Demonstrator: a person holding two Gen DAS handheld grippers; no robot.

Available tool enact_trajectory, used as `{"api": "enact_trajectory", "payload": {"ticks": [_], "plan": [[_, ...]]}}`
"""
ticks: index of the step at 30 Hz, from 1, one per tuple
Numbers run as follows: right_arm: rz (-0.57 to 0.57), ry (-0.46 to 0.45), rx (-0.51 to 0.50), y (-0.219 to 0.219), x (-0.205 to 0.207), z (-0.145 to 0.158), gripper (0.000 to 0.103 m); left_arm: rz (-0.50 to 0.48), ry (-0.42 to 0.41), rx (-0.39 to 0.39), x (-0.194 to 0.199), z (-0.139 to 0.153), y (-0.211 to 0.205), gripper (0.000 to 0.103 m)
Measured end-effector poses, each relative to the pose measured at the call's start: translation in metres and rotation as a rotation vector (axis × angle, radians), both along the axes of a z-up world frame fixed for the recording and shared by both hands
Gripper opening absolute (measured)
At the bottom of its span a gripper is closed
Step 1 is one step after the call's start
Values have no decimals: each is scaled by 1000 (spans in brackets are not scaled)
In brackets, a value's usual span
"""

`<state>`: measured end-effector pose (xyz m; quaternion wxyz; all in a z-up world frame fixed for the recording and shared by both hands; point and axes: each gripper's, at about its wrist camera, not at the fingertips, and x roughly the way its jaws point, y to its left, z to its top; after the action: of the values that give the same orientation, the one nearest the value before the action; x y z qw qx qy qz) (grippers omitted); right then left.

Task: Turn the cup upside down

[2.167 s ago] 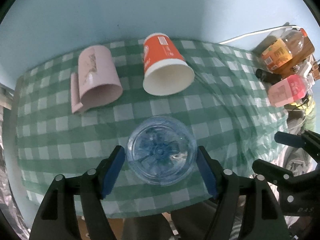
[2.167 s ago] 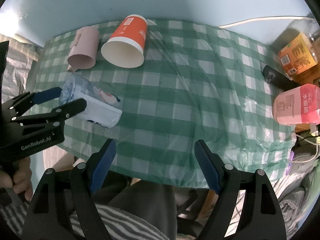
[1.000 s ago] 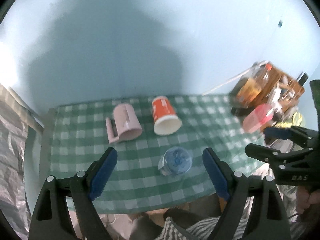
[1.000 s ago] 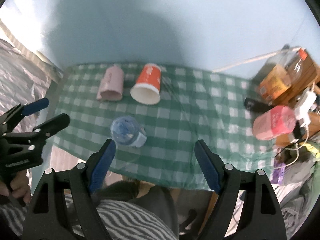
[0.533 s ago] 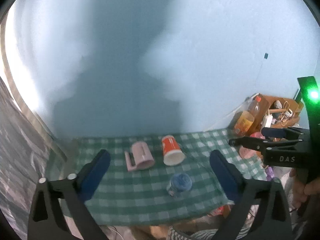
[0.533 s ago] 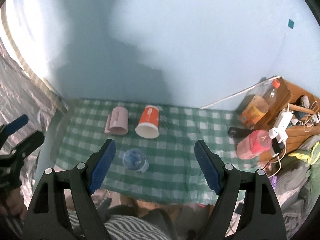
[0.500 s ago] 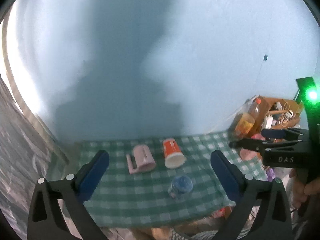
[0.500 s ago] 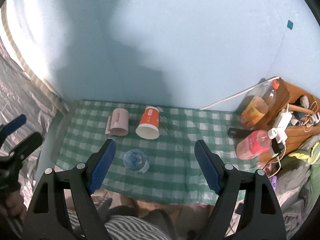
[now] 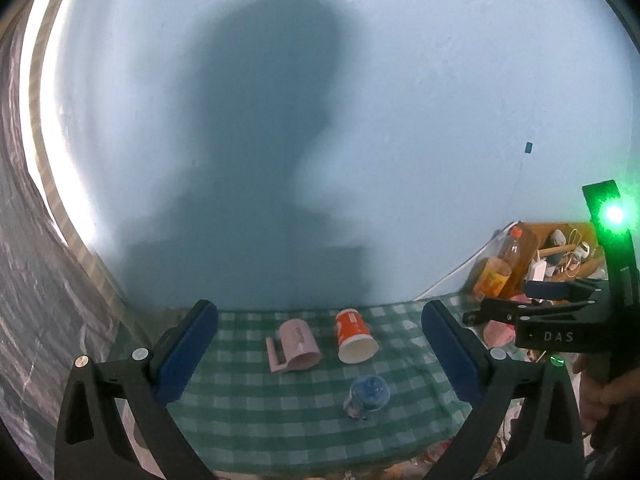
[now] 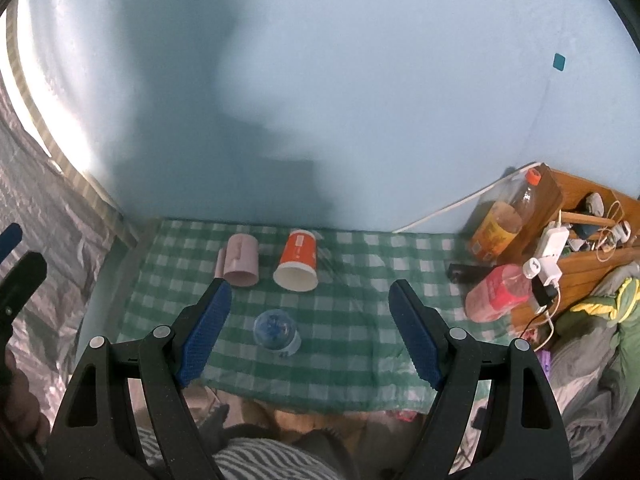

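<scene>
**Both grippers held high and spread above the desk, clear cup standing base-up**

The left gripper [image 9: 320, 344] is far above the desk [image 9: 248, 432] and its two blue pads [image 9: 186, 350] are spread wide, with nothing between them. The right gripper [image 10: 310, 332] is also spread wide and holds nothing; it hangs above the near edge of the desk [image 10: 360, 376], which is covered with a green and white checked cloth.

The clear plastic cup [image 10: 277, 333] stands on the cloth near the front edge, with its blue-tinted base turned up and its mouth down on the cloth. In the left wrist view this same cup [image 9: 367, 396] is seen in front of the two other cups and apart from them.

Behind it, near the light blue wall [image 10: 360, 100], a pink mug [image 10: 241, 266] lies on its side, its opening toward the camera. Just beside it, to the right, an orange paper cup [image 10: 298, 266] also lies on its side, its white inside visible.

At the right end of the desk there is a bottle with an orange cap [image 10: 502, 218] standing, and a pink bottle [image 10: 498, 292] lying near a wooden box [image 10: 592, 236] with chargers and cables.

In the left wrist view the right gripper [image 9: 500, 304] appears at the right edge, with a green light [image 9: 614, 214] on it.
</scene>
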<state>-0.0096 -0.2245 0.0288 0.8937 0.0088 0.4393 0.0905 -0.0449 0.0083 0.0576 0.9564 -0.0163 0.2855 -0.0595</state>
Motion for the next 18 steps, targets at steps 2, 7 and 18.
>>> {"api": "enact_trajectory", "payload": {"ticks": [2, 7, 18], "plan": [[0, 10, 0, 0, -1, -2, 81, 4, 7, -7, -1, -1, 0, 103], [1, 23, -8, -1, -4, -3, 81, 9, 32, -1, -3, -3, 0, 103], [-13, 43, 2, -3, -8, -6, 81, 6, 62, 23, -2, -7, -6, 103]]}}
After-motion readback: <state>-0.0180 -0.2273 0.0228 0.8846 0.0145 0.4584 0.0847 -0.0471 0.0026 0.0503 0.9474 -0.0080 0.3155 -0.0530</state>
